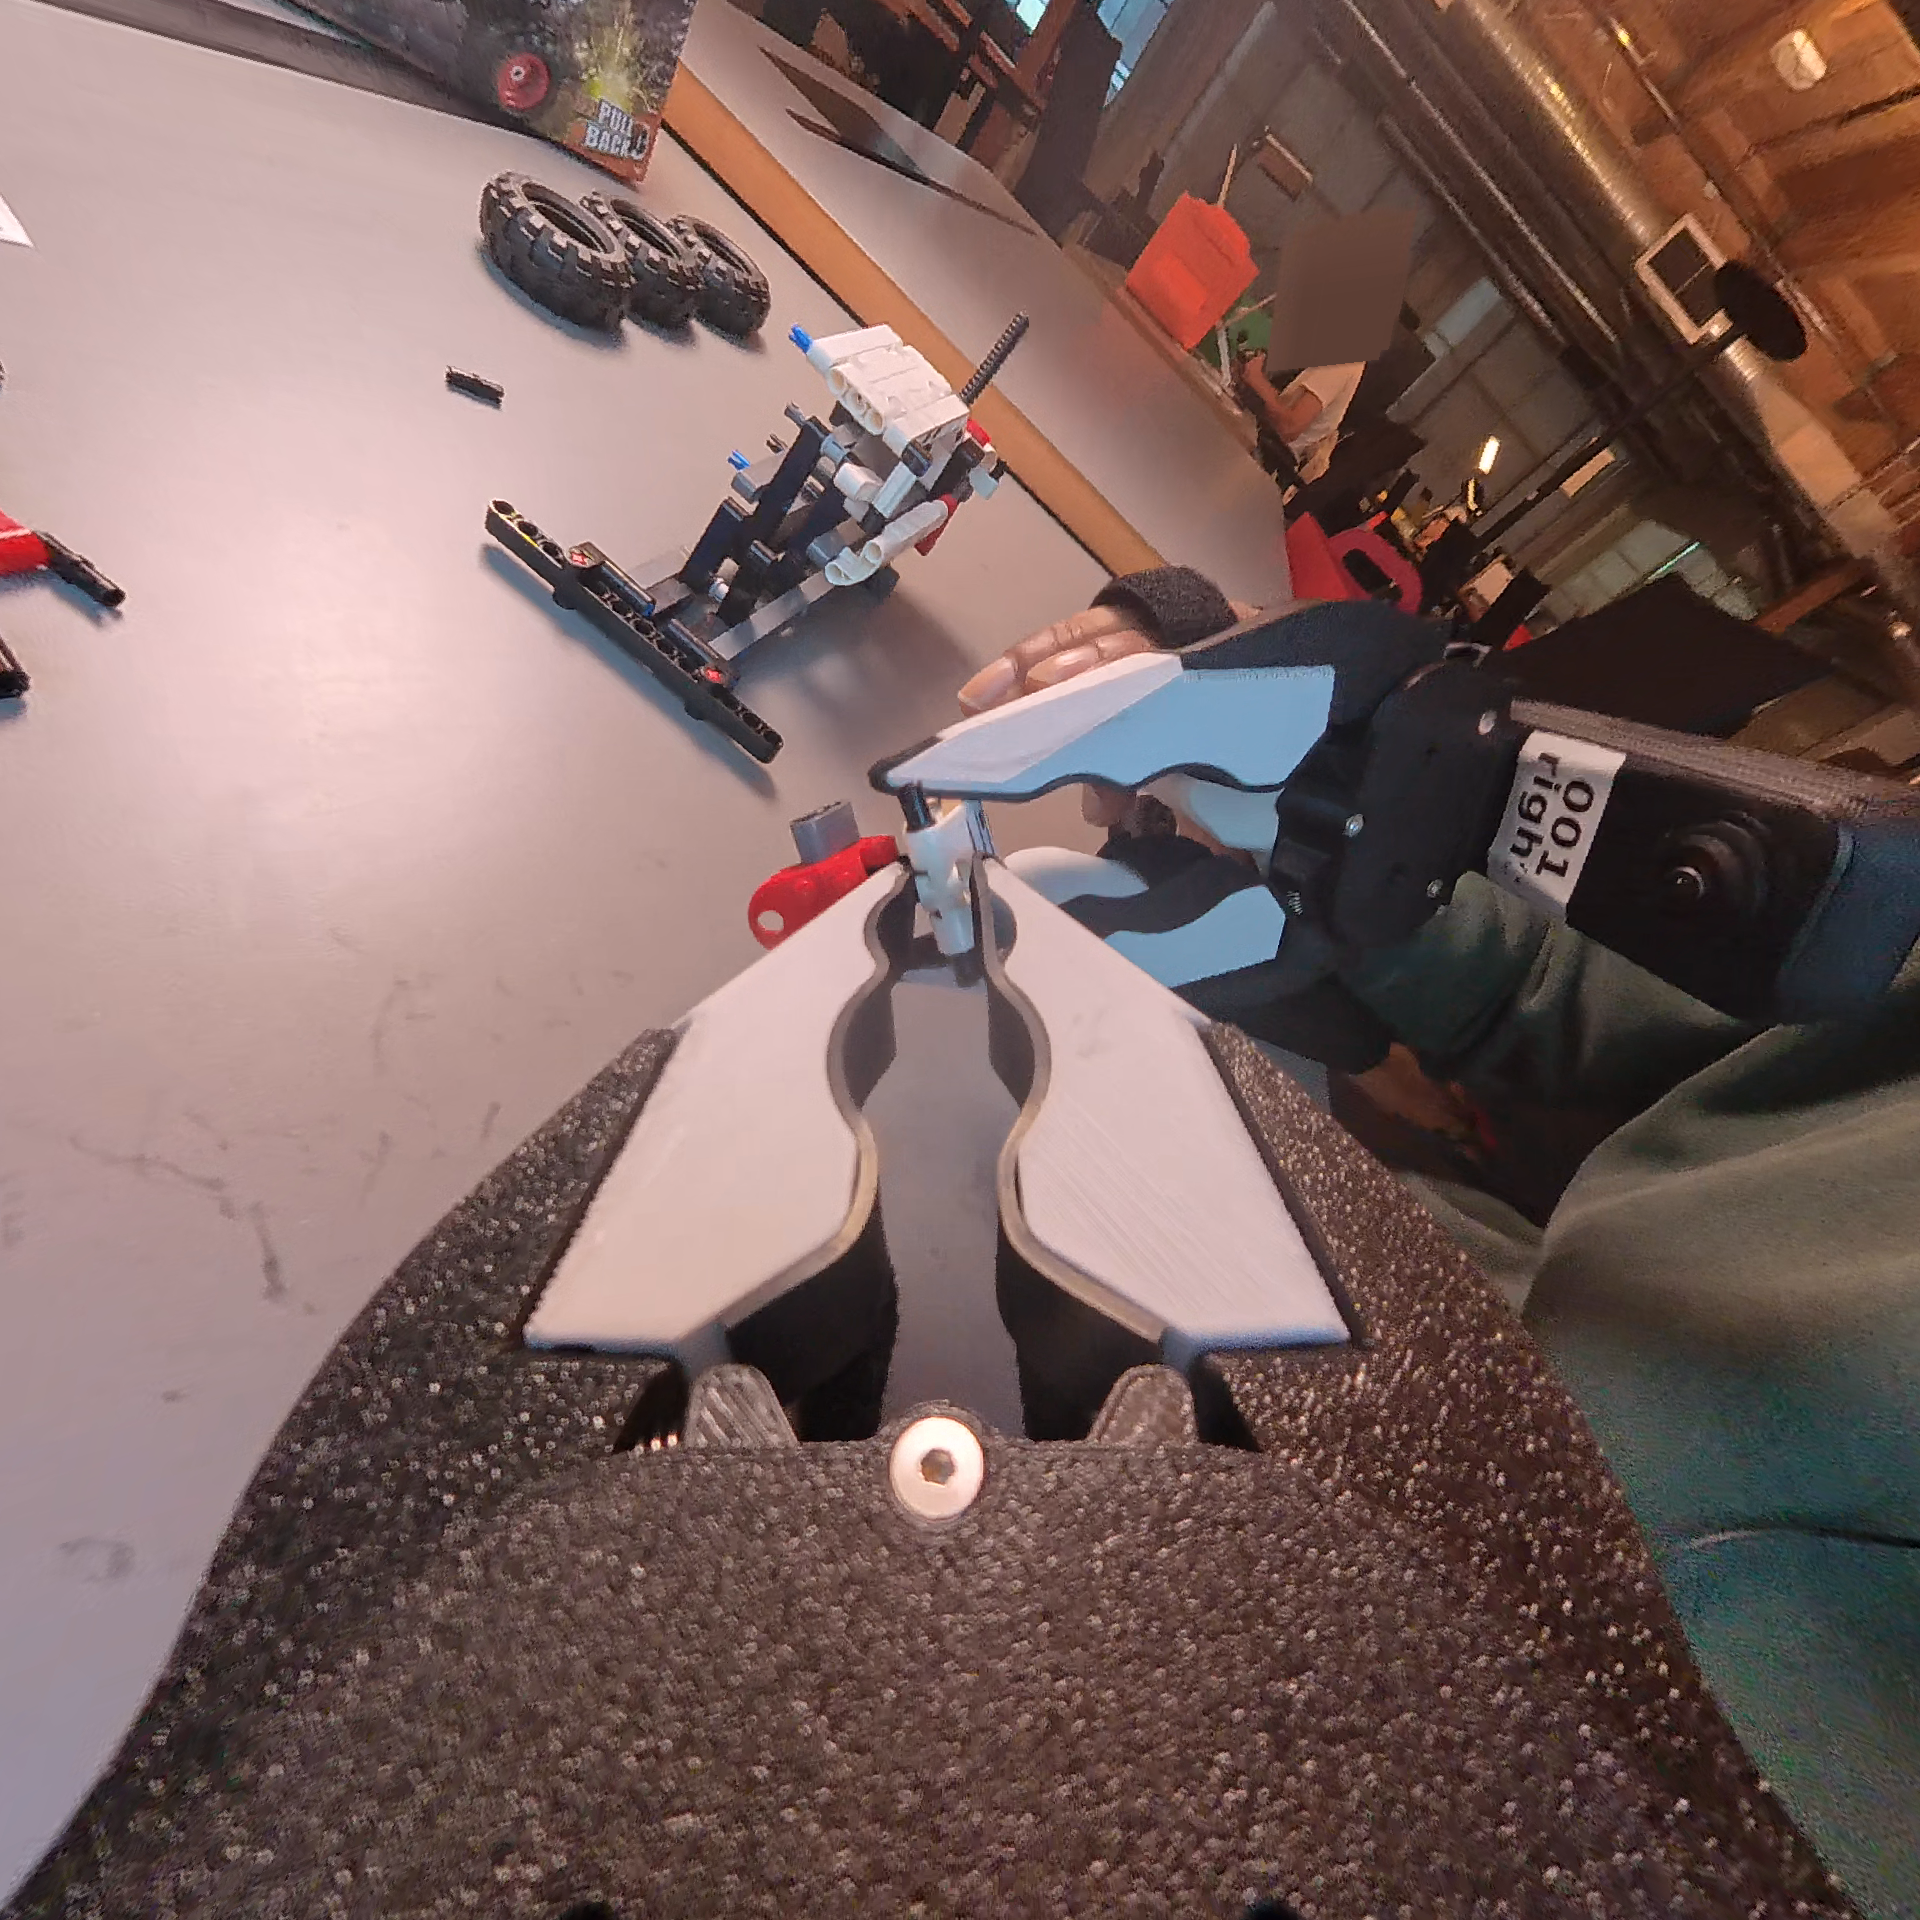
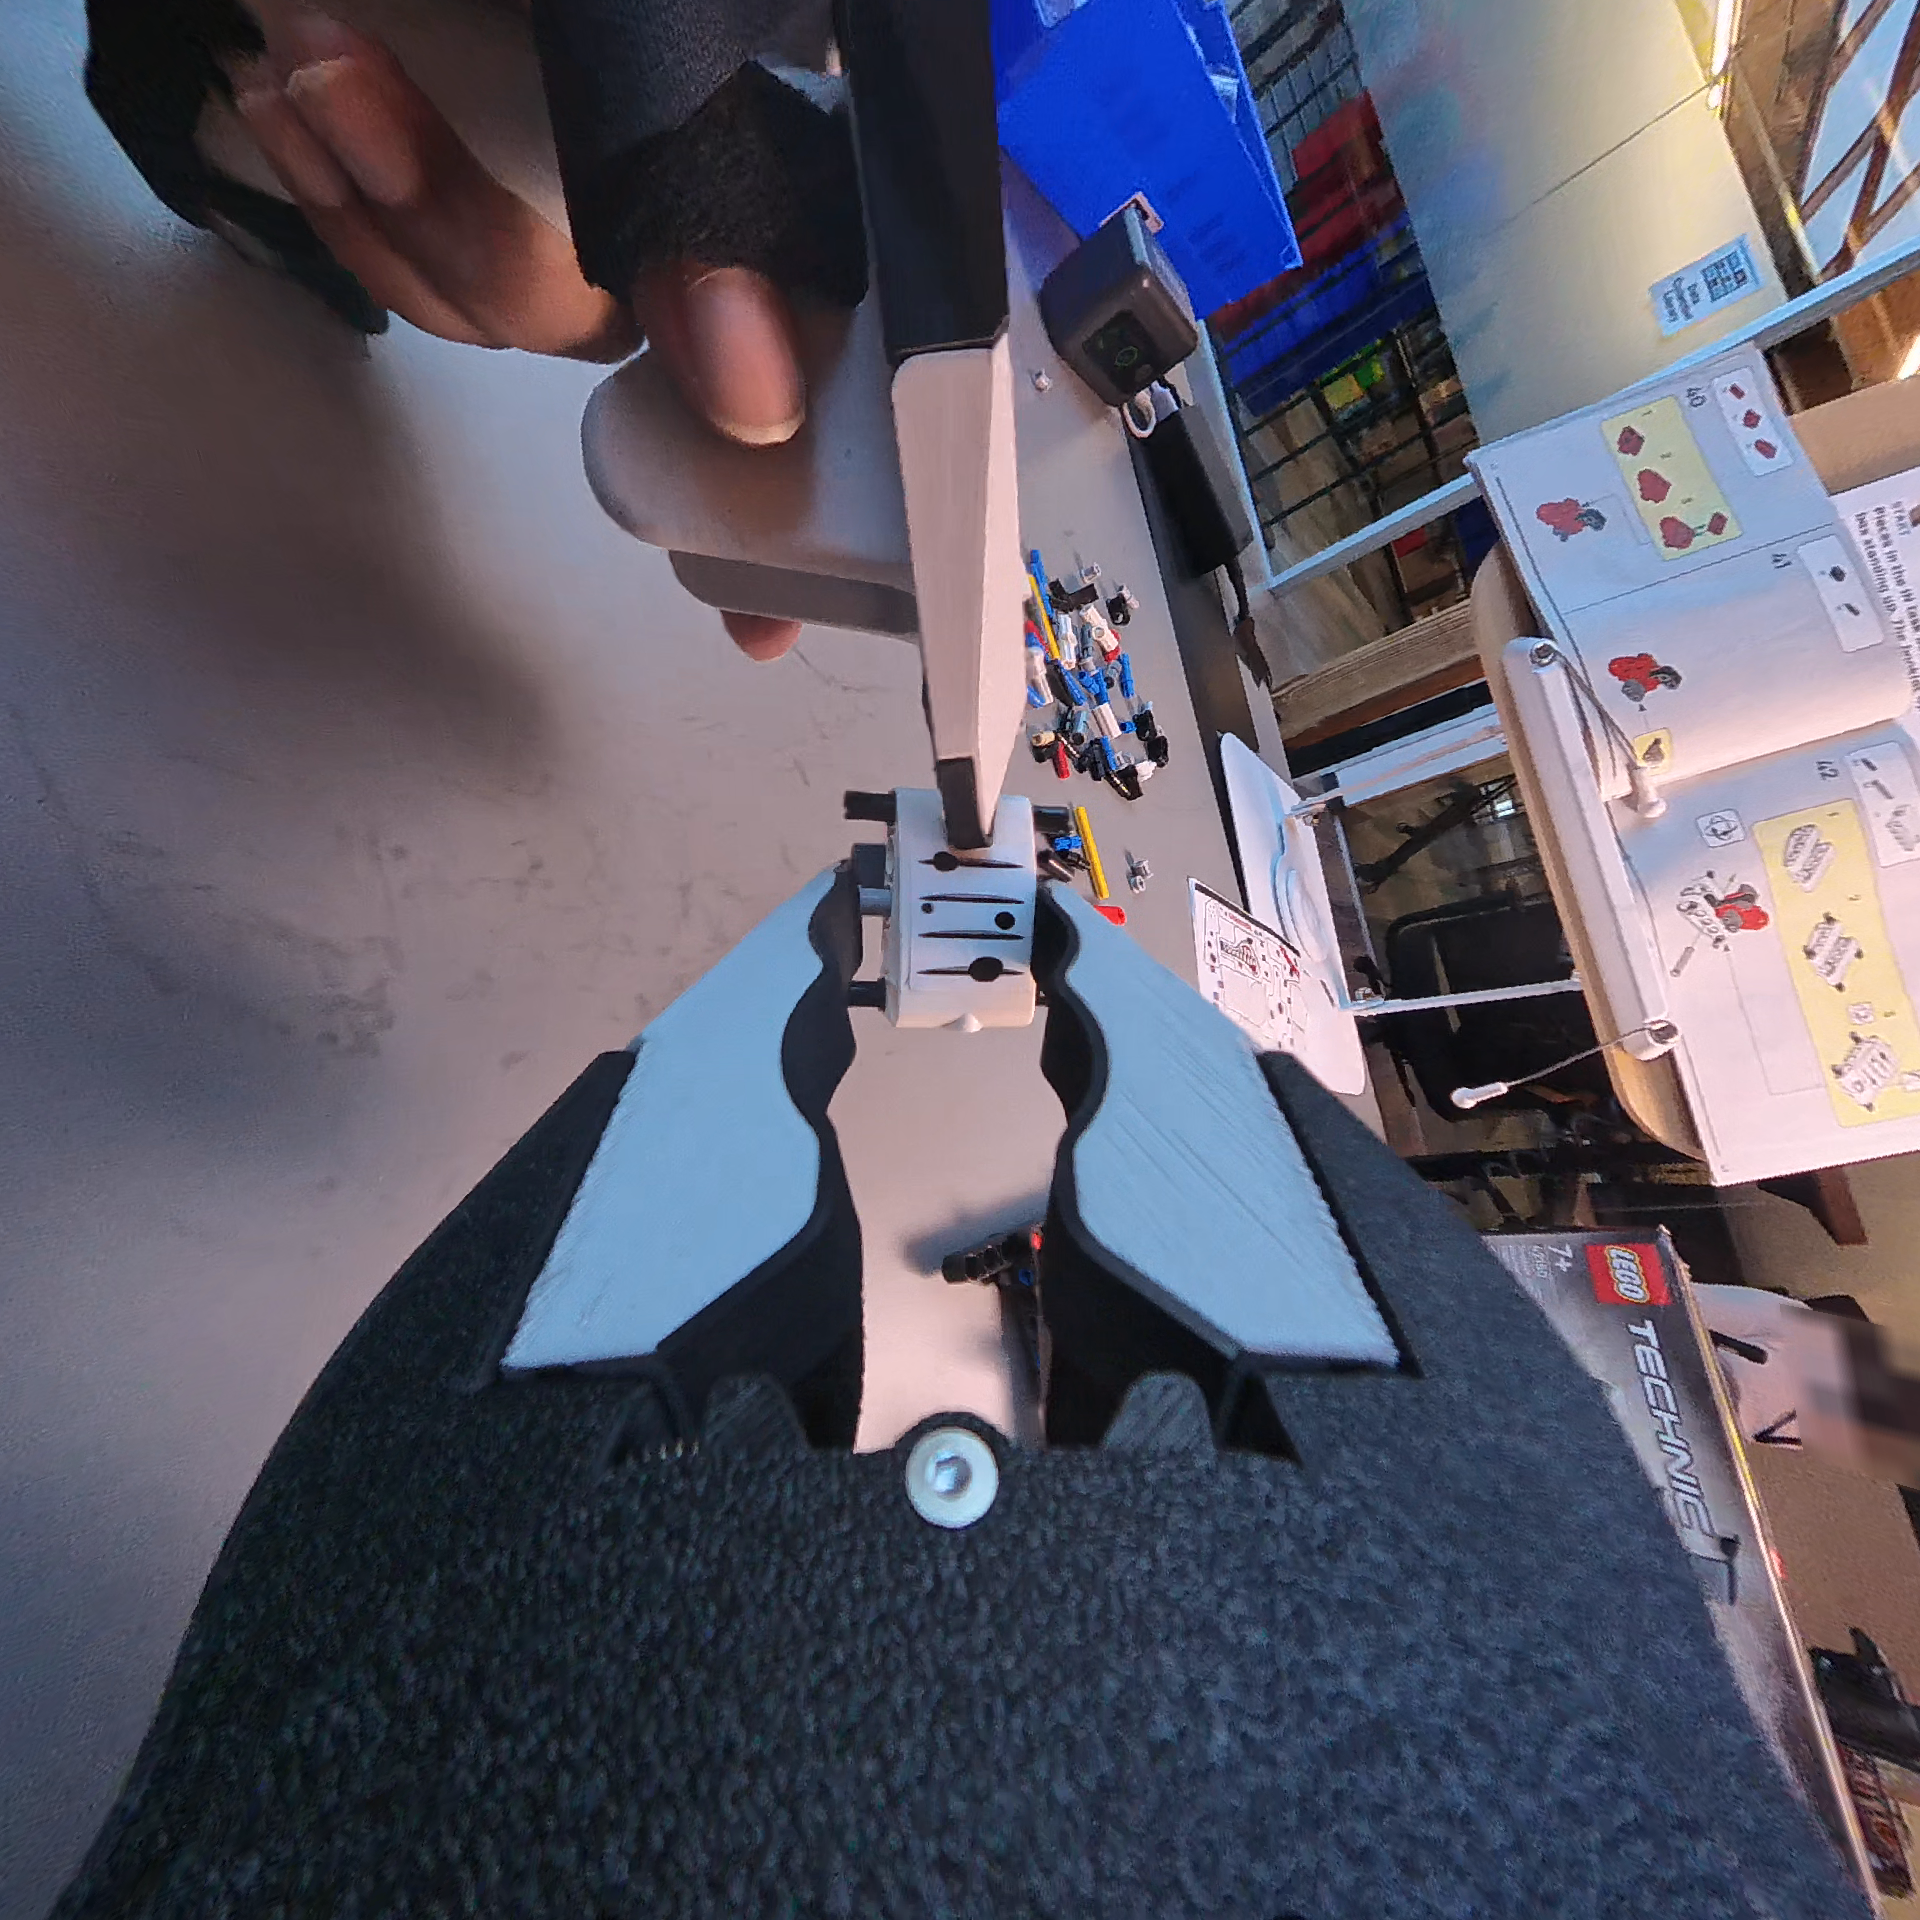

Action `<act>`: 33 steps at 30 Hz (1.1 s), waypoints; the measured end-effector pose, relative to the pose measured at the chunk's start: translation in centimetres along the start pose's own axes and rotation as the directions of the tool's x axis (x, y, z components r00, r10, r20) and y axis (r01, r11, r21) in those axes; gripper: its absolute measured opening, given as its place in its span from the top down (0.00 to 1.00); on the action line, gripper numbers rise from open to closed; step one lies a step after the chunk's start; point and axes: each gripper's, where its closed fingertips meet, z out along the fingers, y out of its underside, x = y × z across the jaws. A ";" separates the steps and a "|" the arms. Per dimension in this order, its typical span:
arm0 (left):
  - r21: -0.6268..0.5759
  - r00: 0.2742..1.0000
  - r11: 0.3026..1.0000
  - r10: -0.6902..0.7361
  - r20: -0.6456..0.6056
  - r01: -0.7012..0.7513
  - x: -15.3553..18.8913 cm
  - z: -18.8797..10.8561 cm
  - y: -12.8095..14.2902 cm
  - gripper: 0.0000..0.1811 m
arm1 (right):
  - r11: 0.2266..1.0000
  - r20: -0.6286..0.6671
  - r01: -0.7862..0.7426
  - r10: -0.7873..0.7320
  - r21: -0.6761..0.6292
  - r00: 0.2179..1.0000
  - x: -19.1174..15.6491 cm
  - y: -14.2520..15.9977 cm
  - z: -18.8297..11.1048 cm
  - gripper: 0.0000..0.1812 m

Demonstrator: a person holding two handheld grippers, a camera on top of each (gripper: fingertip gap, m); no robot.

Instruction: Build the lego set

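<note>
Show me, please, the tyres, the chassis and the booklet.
tyres (image 1: 556,241): left wrist view, tread of nearest tyre.
chassis (image 1: 634,613): left wrist view, its long black beam.
booklet (image 2: 1704,540): right wrist view, upper open page.

Each wrist camera sits close behind its own tool, looking forward along the fingers, low over the grey surface (image 1: 260,935). Both views share the white piece (image 2: 961,925) at frame centre.

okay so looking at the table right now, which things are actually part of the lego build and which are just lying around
Part of the build:
- white panel piece, gripped by both the right gripper and the left gripper
- half-built chassis
- three black tyres
- pile of small loose pieces
- open instruction booklet

Just lying about:
- set box
- blue bin
- small black camera
</note>
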 end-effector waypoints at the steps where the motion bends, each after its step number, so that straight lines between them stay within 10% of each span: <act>1: 0.003 1.000 1.000 0.024 0.010 -0.024 0.0 0.0 -0.1 0.94 | 1.000 -0.007 -0.001 0.001 0.010 1.000 0.1 -0.1 0.0 0.83; 17: 0.031 0.999 0.999 0.037 0.021 -0.038 -0.2 -0.2 -0.6 0.95 | 0.997 -0.054 -0.067 0.069 0.030 0.996 0.6 -0.6 0.3 0.75; 29: 0.022 0.991 0.992 0.124 0.041 -0.125 0.0 -0.1 -0.4 0.94 | 0.997 -0.033 -0.034 0.036 0.064 0.999 0.6 -0.7 0.0 0.86; 33: 0.118 0.972 0.965 0.234 0.006 -0.233 1.3 -1.7 -2.2 0.84 | 0.909 0.047 -0.352 0.351 0.222 0.935 2.1 -1.5 -1.2 0.86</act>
